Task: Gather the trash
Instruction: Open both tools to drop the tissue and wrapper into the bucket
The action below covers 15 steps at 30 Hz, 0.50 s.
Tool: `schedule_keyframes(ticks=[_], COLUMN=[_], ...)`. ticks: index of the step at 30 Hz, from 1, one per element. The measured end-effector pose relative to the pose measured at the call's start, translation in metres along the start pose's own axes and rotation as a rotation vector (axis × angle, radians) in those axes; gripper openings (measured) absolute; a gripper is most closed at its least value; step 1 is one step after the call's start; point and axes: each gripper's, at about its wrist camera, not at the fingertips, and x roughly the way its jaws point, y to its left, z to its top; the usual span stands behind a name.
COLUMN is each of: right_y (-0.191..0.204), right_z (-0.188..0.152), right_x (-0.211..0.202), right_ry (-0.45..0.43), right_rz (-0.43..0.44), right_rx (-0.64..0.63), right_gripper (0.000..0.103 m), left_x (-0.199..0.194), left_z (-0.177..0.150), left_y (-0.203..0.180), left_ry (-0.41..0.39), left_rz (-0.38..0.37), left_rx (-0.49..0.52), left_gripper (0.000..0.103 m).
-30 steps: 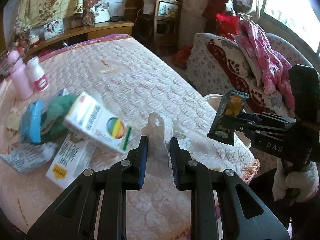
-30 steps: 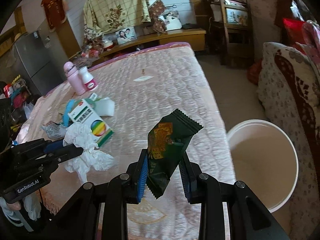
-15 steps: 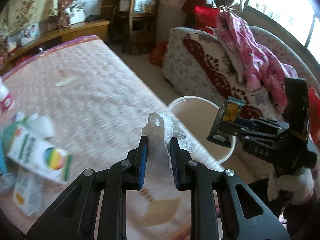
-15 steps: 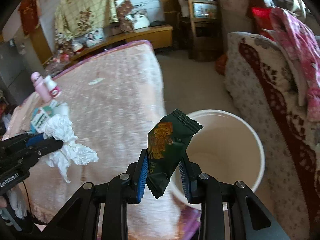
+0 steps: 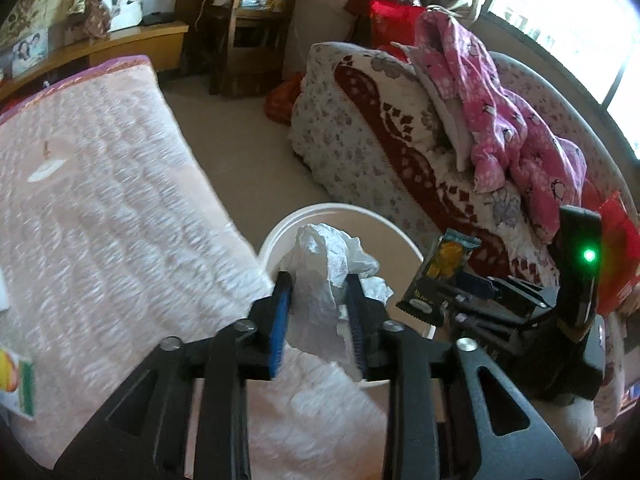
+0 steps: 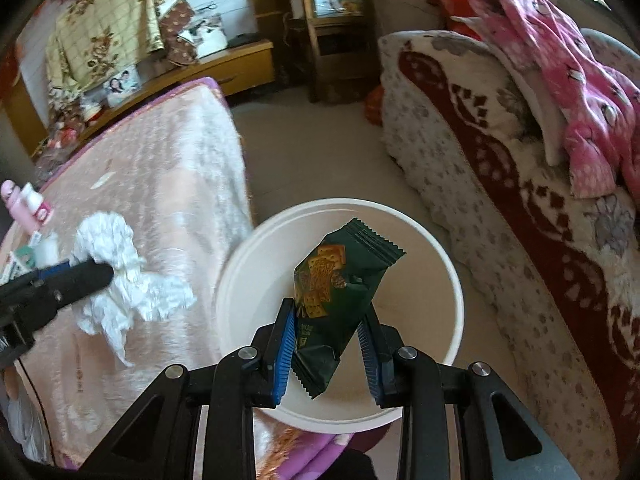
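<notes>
A white bucket stands on the floor between the bed and the sofa. My left gripper is above its near rim and its jaws are opening. A crumpled white tissue stands loose between the pads. From the right wrist view that gripper is at the left, with the tissue draped around its tip. My right gripper hangs over the bucket's mouth, jaws opening. A dark green cracker wrapper tilts between its fingers, clear of the right pad. In the left wrist view the wrapper is at the right.
The bed with a pink quilt lies left of the bucket. A sofa with a floral cover and pink clothes fills the right. Pink bottles and a carton are on the bed. A wooden chair stands behind.
Both grippers swung right from over the bed to above the bucket. Their jaws, shut on the tissue and the wrapper before, now stand wider apart.
</notes>
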Motion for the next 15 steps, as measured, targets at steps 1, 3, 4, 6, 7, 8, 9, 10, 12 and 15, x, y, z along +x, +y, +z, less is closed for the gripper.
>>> schedule_keyframes(ticks=[1,3,4,6,7,8,9,10,12,15], right_y=[-0.003,-0.007,-0.01,-0.015,-0.017,-0.019,-0.019,-0.018,-0.014,-0.002], right_z=[0.0,0.0,0.001,0.0,0.0,0.0,-0.001,-0.001,-0.002,0.0], right_x=[0.001,-0.001,-0.001,-0.002,-0.001,0.0,0.0,0.0,-0.001,-0.005], right_ry=[-0.01,-0.03,-0.037,-0.043,-0.042,-0.041,-0.04,-0.041,-0.048,-0.061], right_rz=[-0.022,-0.049,-0.057,-0.059,-0.053,-0.048,-0.044,-0.037,-0.015,0.01], right_rx=[-0.001,0.01,0.017,0.033,0.041,0.047,0.05,0.05,0.046,0.025], right_gripper=[0.047,0.062,0.062,0.062,0.062,0.062,0.062,0.062,0.062,0.062], left_x=[0.002,0.005,0.007,0.007,0.006,0.005,0.003,0.001,-0.004,-0.012], left_z=[0.001,0.003,0.003,0.002,0.002,0.001,0.0,-0.001,-0.004,-0.009], left_y=[-0.002,-0.006,-0.007,-0.006,-0.005,-0.004,-0.002,0.0,0.004,0.012], left_ry=[-0.003,-0.009,-0.008,-0.003,-0.002,-0.003,-0.005,-0.007,-0.009,-0.016], left_rz=[-0.007,-0.022,-0.024,-0.021,-0.017,-0.013,-0.005,0.007,0.028,0.053], left_rx=[0.002,0.001,-0.001,-0.006,-0.008,-0.008,-0.009,-0.01,-0.019,-0.031], left_gripper=[0.041,0.05,0.051,0.051,0.051,0.051,0.051,0.051,0.051,0.051])
